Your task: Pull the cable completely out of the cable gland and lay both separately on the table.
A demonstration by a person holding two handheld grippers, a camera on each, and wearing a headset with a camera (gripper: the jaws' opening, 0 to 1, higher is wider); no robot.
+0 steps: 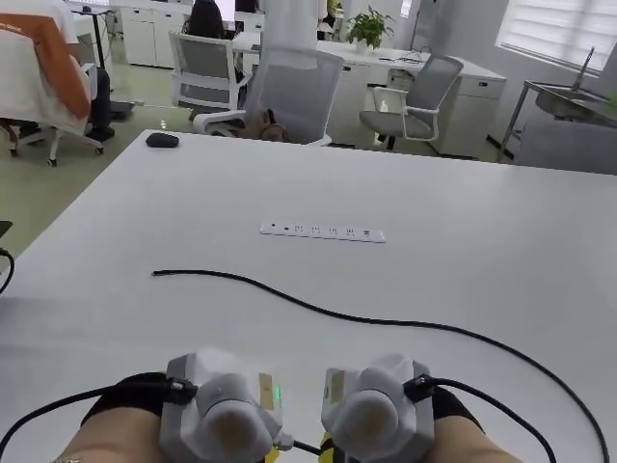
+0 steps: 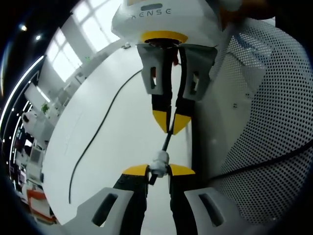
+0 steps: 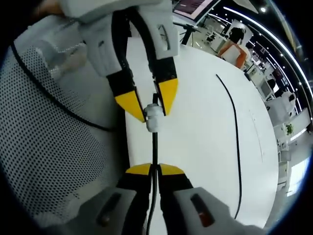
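The white table (image 1: 463, 251) carries the long black cable (image 1: 386, 322), which trails away from me. My right gripper (image 3: 155, 170) is clamped on the cable. My left gripper (image 2: 158, 170) pinches the small white gland (image 2: 160, 160). The two face each other tip to tip with the cable straight between them, so I'd pull apart along that line.

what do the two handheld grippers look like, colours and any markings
Both the left gripper and the right gripper have rounded white housings and grey-and-black jaws with yellow wedge tips. The right one's front carries a yellow ring and grey lettering. A thin black lead leaves each housing, and one has a small green light. Dark cuffs cover the wrists.
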